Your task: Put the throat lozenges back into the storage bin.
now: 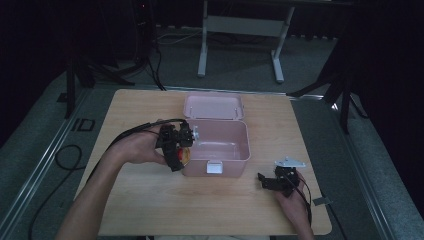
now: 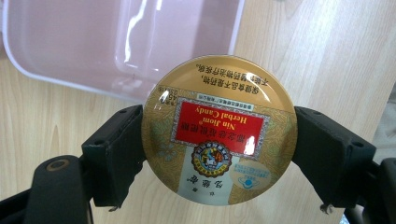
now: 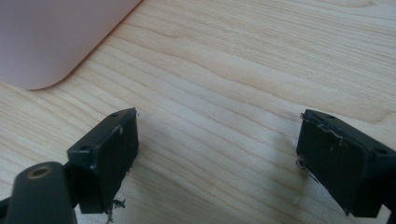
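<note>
A round gold candy tin with a red label sits clamped between the black jaws of my left gripper. In the high view that left gripper hangs at the left front corner of the open pink box, and the tin peeks out beneath it. The box's lid lies folded back behind it. My right gripper rests low over the table near the front right, and in its own view the right gripper stands open with bare wood between its jaws.
The wooden table has free surface in front and to the left of the box. A corner of the pink box lies ahead of the right gripper. Table legs and cables stand on the floor beyond the far edge.
</note>
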### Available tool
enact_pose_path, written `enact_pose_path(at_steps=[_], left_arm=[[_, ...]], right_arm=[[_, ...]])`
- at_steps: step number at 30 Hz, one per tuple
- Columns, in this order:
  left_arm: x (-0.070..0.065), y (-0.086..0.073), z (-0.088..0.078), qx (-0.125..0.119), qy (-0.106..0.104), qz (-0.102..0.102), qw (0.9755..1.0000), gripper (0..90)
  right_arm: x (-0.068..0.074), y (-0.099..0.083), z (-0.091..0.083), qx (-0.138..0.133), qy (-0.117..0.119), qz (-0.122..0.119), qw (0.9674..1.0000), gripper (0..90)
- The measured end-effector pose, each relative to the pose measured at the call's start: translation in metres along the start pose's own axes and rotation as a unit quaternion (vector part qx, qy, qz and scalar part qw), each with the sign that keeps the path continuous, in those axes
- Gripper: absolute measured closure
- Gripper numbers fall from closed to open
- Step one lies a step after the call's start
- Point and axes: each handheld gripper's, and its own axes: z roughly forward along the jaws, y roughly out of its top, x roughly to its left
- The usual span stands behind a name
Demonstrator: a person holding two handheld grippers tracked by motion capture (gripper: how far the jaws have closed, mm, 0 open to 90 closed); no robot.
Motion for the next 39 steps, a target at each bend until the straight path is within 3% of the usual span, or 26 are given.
enact_pose_path(at_steps=[39], left_arm=[[0.025,0.021,0.009,-0.015,-0.01,-0.028,0.9994,20.7]], right_arm=[[0.0,0.0,0.0,0.0,0.0,0.0,1.0,12.7]])
